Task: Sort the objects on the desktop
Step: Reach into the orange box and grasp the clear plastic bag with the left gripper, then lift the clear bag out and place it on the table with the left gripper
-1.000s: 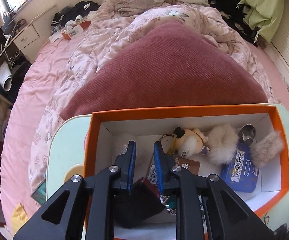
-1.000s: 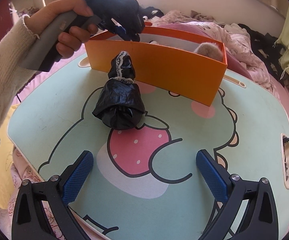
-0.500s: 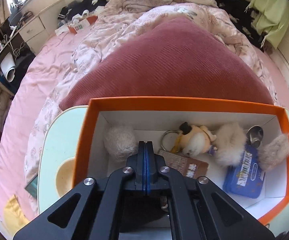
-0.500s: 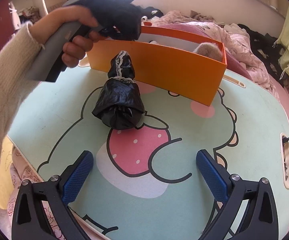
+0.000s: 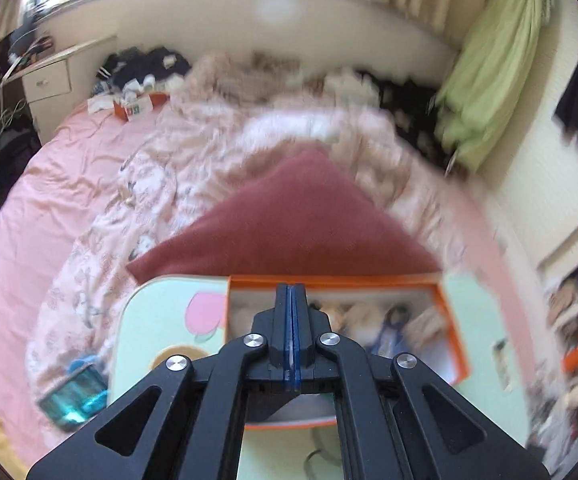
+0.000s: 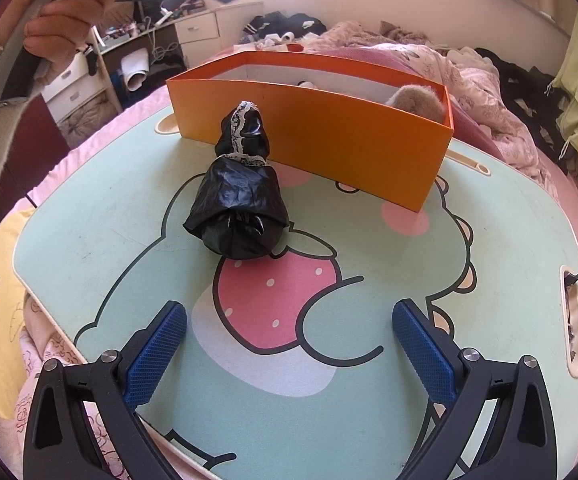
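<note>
Orange box (image 6: 313, 136) on mint cartoon tray table (image 6: 489, 264), near its far edge; black lace-trimmed pouch (image 6: 241, 204) just in front of box's near wall, touching or nearly so. Bare tabletop between pouch and right gripper (image 6: 289, 344), pads wide apart, empty. Left gripper (image 5: 291, 300) above box, blue pads pressed together, nothing between

Black lace-trimmed pouch (image 6: 241, 200) beside orange box (image 6: 313, 136), beyond wide-apart right tongs (image 6: 289, 344).
</note>
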{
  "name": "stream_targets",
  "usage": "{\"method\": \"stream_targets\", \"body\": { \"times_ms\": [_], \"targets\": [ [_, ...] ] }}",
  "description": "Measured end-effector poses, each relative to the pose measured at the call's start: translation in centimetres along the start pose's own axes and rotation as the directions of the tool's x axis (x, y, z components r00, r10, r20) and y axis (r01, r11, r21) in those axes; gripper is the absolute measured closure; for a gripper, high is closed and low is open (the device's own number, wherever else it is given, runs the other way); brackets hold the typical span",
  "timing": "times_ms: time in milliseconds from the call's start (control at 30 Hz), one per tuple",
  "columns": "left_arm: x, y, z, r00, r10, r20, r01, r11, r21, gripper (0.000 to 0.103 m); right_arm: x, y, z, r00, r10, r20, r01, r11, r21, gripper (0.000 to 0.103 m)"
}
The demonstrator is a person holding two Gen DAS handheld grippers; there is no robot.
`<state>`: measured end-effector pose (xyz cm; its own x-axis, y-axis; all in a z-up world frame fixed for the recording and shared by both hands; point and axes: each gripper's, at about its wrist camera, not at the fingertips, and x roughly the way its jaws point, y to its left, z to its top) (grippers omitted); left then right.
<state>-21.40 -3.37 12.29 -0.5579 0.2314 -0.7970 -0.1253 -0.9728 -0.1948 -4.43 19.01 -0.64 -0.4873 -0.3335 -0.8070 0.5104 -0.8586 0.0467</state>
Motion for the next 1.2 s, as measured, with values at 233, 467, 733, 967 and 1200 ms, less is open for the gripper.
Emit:
{"method": "stream_targets", "body": {
  "times_ms": [233, 467, 733, 967, 1200],
  "targets": [
    [8.9, -0.8, -0.2, 0.942, 0.167, -0.291, -0.14, 0.984, 0.111, 0.082, -0.1, -0.1, -0.1, 1.0, 0.005, 0.004, -0.005, 1.0, 0.004, 0.0],
    [11.6, -2.1, -0.5, 0.918, 0.252, -0.308, -0.229, 0.967, 0.109, 0.064, -0.2, -0.2, -0.3, 1.0, 0.014, 0.013, -0.014, 1.0, 0.013, 0.0],
    [12.8, -2.8, -0.8, 0.907, 0.353, -0.228, -0.328, 0.934, 0.141, 0.086, -0.3, -0.2, -0.4, 1.0, 0.018, 0.018, -0.018, 1.0, 0.019, 0.0],
    [8.0, 0.0, -0.2, 0.987, 0.054, -0.154, -0.056, 0.998, -0.009, 0.088, -0.4, -0.3, -0.5, 0.999, 0.027, 0.024, -0.028, 0.999, 0.027, 0.0],
    [-1.0, 0.7, -5.2, 0.979, -0.203, 0.016, 0.204, 0.975, -0.087, 0.087, -0.3, -0.1, -0.5, 0.999, 0.024, 0.023, -0.025, 0.999, 0.025, 0.0]
  ]
}}
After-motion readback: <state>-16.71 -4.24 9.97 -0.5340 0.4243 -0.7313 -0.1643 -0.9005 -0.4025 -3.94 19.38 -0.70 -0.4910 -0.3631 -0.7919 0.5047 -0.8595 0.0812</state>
